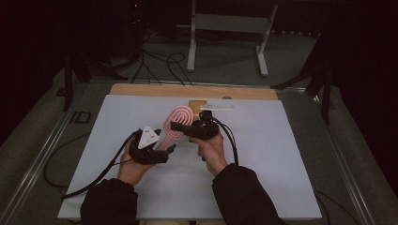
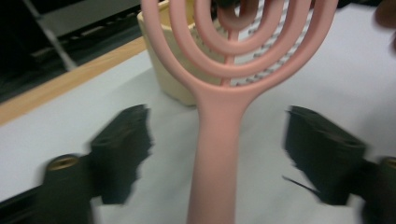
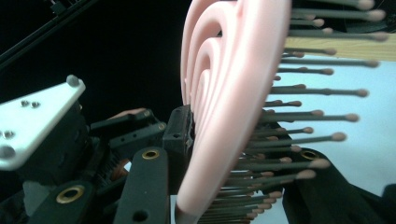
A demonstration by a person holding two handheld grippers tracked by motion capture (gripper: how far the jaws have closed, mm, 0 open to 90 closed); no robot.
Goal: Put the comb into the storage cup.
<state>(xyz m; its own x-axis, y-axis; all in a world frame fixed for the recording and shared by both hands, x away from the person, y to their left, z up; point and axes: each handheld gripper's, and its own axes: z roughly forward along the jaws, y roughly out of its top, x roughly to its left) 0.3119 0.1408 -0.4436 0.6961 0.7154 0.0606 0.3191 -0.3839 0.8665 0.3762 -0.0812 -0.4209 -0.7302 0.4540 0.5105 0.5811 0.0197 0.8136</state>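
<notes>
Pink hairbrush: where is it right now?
In the high view the pink hairbrush is held above the middle of the white mat, its head clamped in the right tool, its handle between the open jaws of the left tool.

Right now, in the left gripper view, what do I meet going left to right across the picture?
Wooden table edge → left tool's left pad → cream cup → pink brush handle → left tool's right pad.
</notes>
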